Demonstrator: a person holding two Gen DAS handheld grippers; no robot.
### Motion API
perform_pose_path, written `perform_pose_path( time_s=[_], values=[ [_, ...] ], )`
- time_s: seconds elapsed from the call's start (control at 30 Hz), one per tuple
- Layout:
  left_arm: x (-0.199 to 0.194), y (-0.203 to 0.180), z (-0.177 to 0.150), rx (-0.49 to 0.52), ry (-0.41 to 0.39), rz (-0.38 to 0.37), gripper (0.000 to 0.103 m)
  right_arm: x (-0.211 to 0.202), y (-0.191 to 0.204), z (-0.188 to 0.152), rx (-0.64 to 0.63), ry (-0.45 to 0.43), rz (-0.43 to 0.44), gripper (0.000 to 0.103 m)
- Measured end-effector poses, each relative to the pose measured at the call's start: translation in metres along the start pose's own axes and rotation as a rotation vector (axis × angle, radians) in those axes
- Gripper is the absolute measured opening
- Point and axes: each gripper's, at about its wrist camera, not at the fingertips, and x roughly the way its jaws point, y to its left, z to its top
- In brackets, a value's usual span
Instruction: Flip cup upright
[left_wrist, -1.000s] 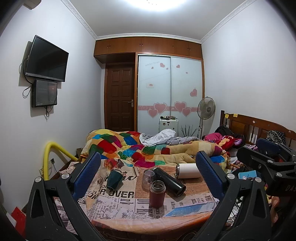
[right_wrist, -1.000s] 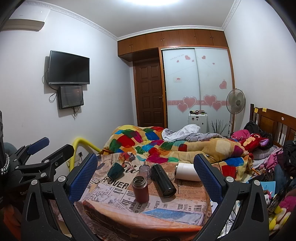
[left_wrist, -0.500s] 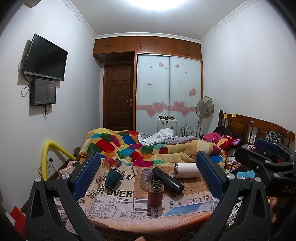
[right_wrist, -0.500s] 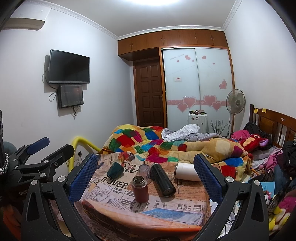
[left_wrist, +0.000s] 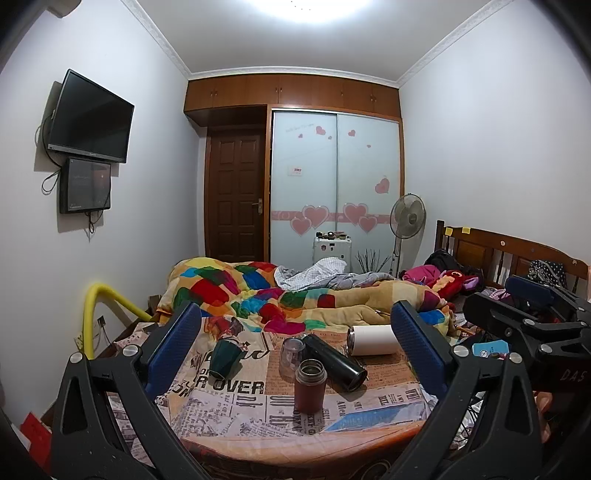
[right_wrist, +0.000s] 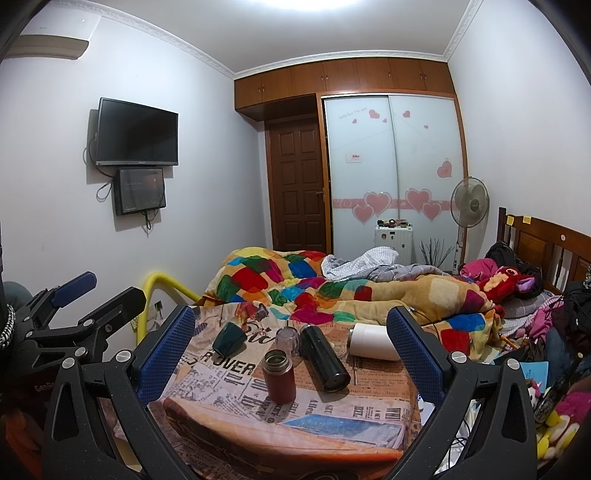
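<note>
Both my left tool and right tool are spread wide; the green cup lies tipped at centre-left on the tabletop.

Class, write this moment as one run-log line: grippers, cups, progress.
left gripper: open, empty | right gripper: open, empty | green cup: tipped over | red flask: upright | flip: not started

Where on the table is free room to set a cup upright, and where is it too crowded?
The near part of the table is bare, in front of the red flask and left of it below the green cup. The middle is crowded: the clear cup, the black flask and the red flask stand close together, with the white tumbler behind.
</note>
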Motion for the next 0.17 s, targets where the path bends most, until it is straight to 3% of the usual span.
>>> perform_pose_path(
  time_s=[0.17],
  values=[
    [0.0011,0.0054,-0.0019,-0.002,0.004,0.001,0.103,0.0014,-0.0023,-0.0017,-0.005,0.008,0.000,0.103]
  ],
)
